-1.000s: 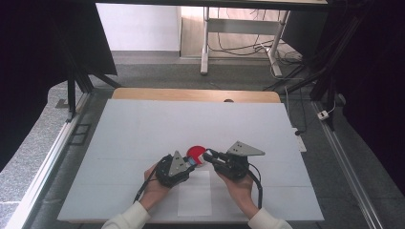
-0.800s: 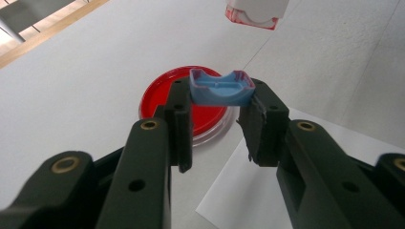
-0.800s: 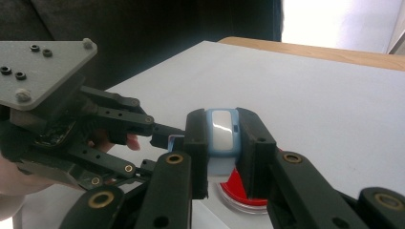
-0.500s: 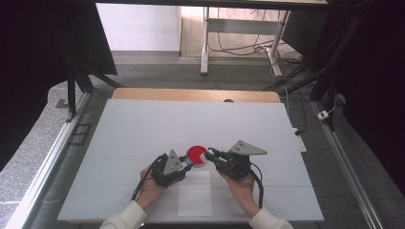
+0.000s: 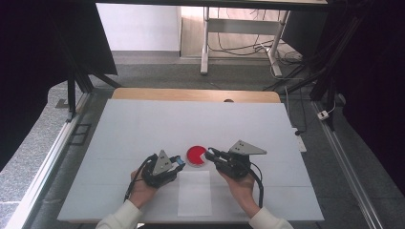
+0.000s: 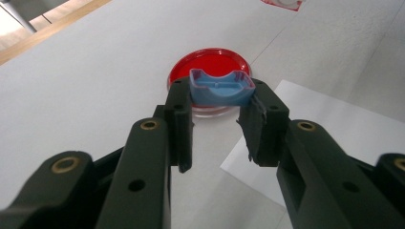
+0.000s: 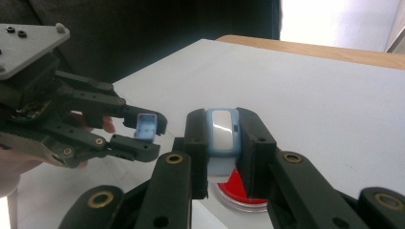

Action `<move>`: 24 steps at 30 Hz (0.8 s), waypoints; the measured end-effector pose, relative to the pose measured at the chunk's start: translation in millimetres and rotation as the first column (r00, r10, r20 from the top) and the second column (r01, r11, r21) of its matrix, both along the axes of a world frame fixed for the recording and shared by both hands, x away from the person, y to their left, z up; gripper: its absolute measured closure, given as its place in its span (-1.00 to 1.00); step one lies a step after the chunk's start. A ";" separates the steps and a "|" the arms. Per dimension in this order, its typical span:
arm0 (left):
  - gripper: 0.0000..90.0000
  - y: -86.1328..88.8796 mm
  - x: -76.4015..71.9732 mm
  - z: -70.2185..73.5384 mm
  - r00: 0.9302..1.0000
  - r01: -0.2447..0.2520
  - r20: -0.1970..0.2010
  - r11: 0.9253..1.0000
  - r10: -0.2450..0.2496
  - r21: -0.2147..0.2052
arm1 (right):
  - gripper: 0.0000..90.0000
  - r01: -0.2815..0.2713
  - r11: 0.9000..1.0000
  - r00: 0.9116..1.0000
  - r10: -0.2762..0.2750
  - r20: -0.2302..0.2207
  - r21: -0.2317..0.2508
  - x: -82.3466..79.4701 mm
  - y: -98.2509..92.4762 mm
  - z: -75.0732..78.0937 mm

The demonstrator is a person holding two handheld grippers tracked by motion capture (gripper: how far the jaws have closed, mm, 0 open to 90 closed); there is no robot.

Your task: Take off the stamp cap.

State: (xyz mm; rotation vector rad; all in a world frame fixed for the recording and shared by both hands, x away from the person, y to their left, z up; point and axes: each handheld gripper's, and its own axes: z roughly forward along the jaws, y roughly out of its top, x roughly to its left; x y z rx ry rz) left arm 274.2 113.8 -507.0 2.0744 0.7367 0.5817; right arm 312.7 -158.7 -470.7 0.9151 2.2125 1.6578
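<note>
A round red dish (image 5: 196,155) lies on the white table, between my two grippers. My left gripper (image 5: 179,162) sits just left of it, shut on a small open blue shell (image 6: 220,88) that hangs over the dish's (image 6: 210,59) near rim. My right gripper (image 5: 208,154) is at the dish's right edge, shut on a light-blue block with a pale glossy face (image 7: 222,131), held above the dish (image 7: 239,191). In the right gripper view the left gripper (image 7: 143,131) and its blue shell (image 7: 145,125) are a short gap to the left.
A white paper sheet (image 5: 195,193) lies on the table just in front of the dish, between the person's hands. The table's wooden far edge (image 5: 196,95) runs across the back. A white power strip (image 5: 300,140) hangs at the right edge.
My left gripper has drawn away to the left with the blue shell, opening a gap to the right gripper. The right gripper has stayed put.
</note>
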 end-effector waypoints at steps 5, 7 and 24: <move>0.47 7.2 -3.7 0.8 1.000 -0.012 0.000 1.000 0.012 -0.008 | 0.67 0.000 1.000 1.000 0.000 0.000 -0.002 0.5 -0.1 -0.6; 0.47 10.6 -5.5 0.7 1.000 -0.016 -0.001 1.000 0.016 -0.009 | 0.67 0.000 1.000 1.000 0.000 0.000 -0.002 0.6 -0.3 -0.5; 0.47 58.1 -33.0 -2.1 0.995 -0.096 -0.030 0.994 0.095 -0.049 | 0.67 0.002 1.000 1.000 -0.002 -0.002 -0.003 2.2 -2.6 -0.5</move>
